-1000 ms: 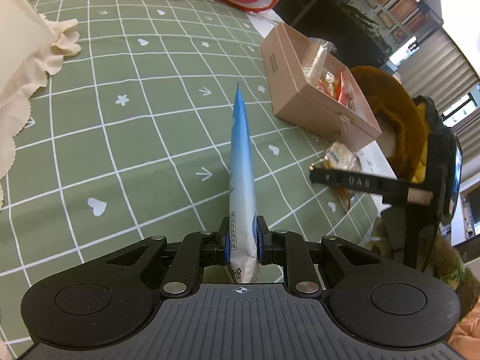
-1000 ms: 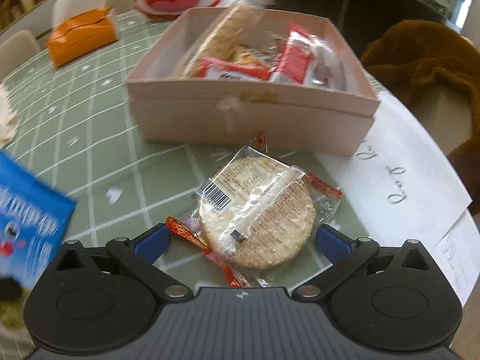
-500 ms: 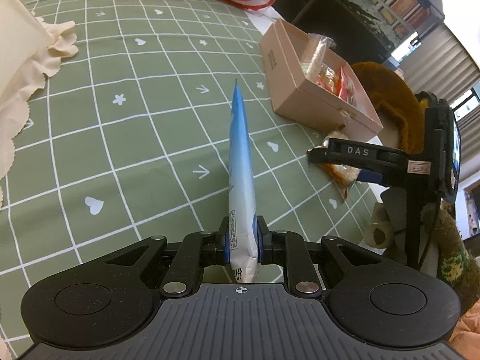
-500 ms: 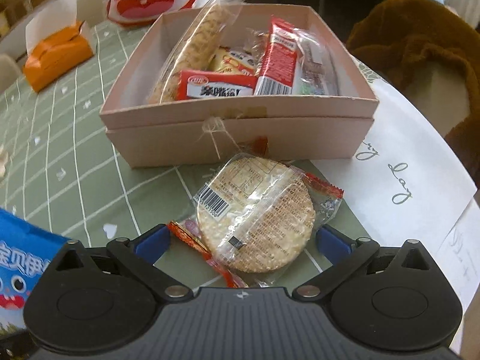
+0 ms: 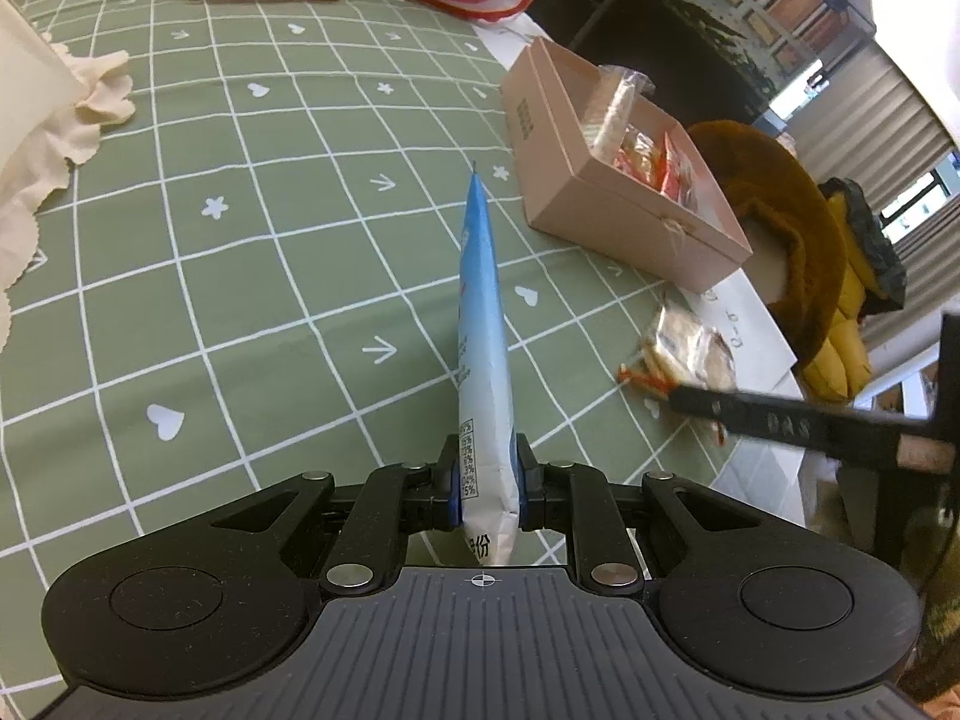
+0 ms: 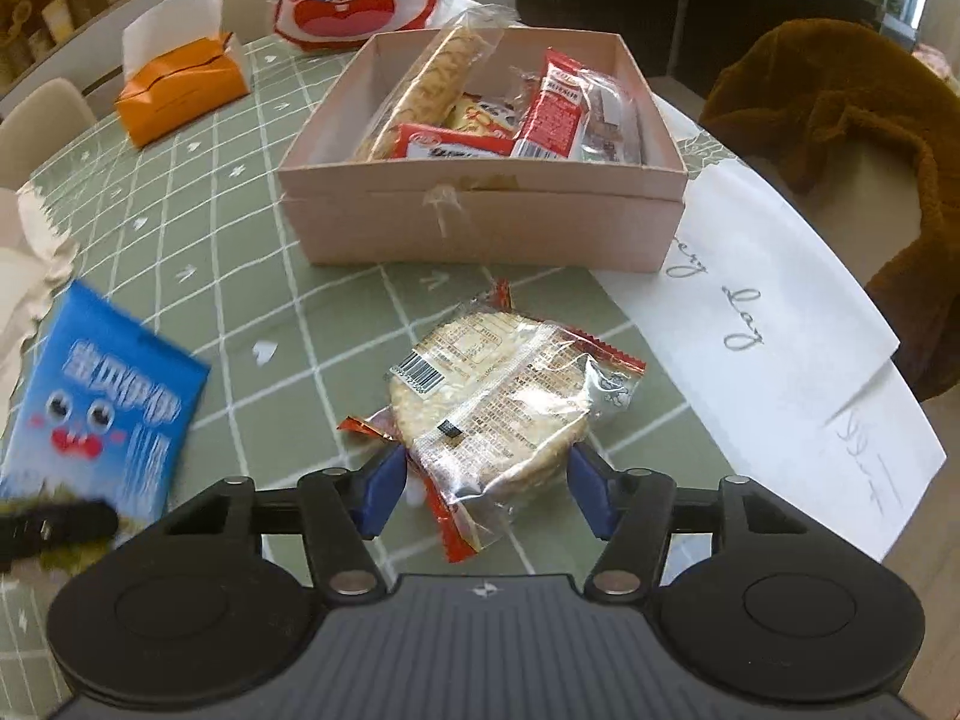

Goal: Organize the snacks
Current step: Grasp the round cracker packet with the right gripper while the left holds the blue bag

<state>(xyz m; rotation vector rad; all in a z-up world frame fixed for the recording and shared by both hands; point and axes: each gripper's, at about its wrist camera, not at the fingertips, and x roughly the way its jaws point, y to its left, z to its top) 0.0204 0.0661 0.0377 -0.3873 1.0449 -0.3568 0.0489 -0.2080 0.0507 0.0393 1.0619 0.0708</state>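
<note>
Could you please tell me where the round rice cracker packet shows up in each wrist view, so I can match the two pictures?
Left wrist: rice cracker packet lies right of centre on the green tablecloth, just beyond the right gripper's finger.
Right wrist: the packet sits low centre, between the right gripper's open blue pads.
Shared landmark: the pink snack box, just beyond the packet.

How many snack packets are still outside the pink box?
2. A blue packet is clamped in the left gripper above the tablecloth; a rice cracker packet lies before the box, between the right gripper's fingers.
</note>
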